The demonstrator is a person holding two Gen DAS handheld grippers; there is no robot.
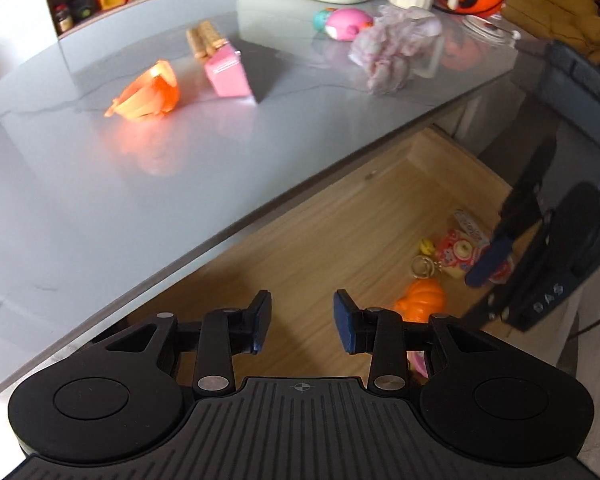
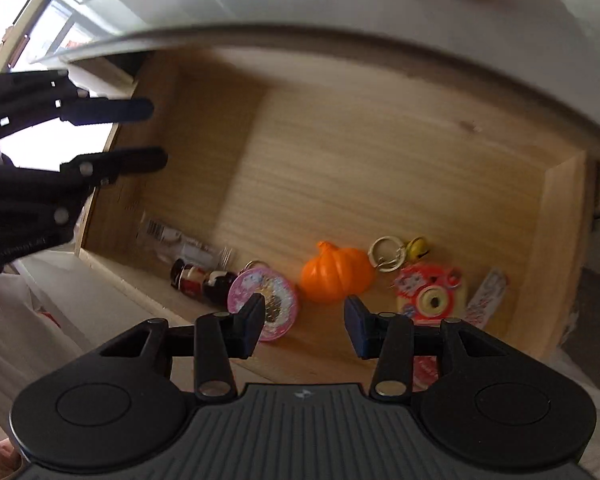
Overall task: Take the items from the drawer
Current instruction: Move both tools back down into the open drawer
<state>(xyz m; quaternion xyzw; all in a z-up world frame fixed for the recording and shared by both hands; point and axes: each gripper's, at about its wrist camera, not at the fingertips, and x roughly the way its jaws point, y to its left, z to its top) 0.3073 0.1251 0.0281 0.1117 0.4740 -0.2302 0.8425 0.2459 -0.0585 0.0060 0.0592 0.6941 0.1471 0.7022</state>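
Several small toys lie along the front of the open wooden drawer (image 2: 380, 152), the orange pumpkin (image 2: 336, 276) looking light, hard and slippery, best pinched across its ribbed middle; the right gripper (image 2: 305, 326) and the left gripper (image 1: 302, 320) both have jaws spread, holding nothing.

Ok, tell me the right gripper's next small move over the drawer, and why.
Probably lower the right gripper onto the orange pumpkin. Its jaws are open and empty, the pumpkin lies just ahead of the gap on the drawer floor, and the left gripper is open off to the side.
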